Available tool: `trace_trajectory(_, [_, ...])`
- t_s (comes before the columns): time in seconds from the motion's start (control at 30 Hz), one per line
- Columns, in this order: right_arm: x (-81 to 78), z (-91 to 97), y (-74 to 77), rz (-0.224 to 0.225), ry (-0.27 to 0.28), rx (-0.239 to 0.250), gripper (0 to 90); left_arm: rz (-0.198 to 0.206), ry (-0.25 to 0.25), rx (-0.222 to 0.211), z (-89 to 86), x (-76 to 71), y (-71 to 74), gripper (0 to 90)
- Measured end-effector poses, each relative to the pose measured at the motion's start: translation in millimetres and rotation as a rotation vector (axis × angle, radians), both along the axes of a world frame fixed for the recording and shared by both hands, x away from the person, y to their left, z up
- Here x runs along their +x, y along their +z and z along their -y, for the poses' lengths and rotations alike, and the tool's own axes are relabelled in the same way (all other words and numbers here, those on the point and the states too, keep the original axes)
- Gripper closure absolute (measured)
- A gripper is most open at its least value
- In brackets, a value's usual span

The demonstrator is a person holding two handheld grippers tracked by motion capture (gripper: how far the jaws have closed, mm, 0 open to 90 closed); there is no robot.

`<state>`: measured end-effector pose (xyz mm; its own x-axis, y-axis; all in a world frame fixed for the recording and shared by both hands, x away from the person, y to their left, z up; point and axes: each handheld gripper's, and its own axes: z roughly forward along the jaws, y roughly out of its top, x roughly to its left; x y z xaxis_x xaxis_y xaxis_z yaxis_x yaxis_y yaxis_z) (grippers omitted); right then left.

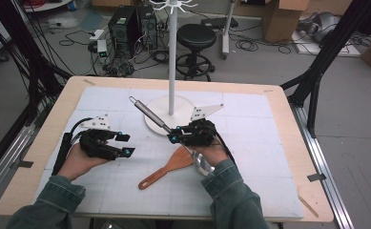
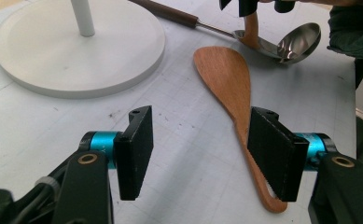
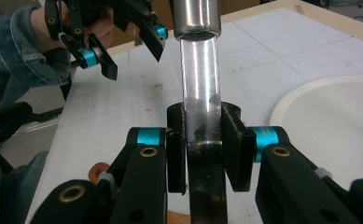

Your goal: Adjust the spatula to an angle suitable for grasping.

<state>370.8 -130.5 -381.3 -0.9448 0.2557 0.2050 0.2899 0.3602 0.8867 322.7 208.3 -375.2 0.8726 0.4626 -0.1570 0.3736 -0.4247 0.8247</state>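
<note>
At the bottom of the high view two denim sleeves come in, each hand gripping a claw. The right claw, just right of the frame's centre, is clamped on the ladle: in the right gripper view its two black jaws press on either side of the shiny metal shaft, which runs straight up the middle of the frame to a thicker handle at the top edge. In the high view the ladle's handle slants up toward the upper left, over the edge of the round white base of the stand, while its steel bowl sits low beside the right wrist.

The left claw, at the lower left of the high view, has its jaws standing apart with nothing between them. In the left gripper view the claw looks across the white mat, and the wooden spatula lies flat on the worktop, its blade in the upper middle and its handle passing behind the right-hand jaw. The ladle's bowl shines in the upper right, just beyond the spatula's blade.

The stand's white pole rises from the base at the centre top of the high view.
</note>
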Motion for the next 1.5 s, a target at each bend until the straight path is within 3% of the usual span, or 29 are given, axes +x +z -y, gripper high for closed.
trace_trajectory(0.83, [1.4,8.4,15.0,-0.031,-0.048,0.077,73.3,0.009,-0.016,-0.017,9.5,0.1,-0.3,42.3])
trace_trajectory(1.5, [1.6,5.4,32.7,-0.043,-0.052,0.137,73.6,0.016,-0.037,-0.037,22.3,0.7,0.9,42.7])
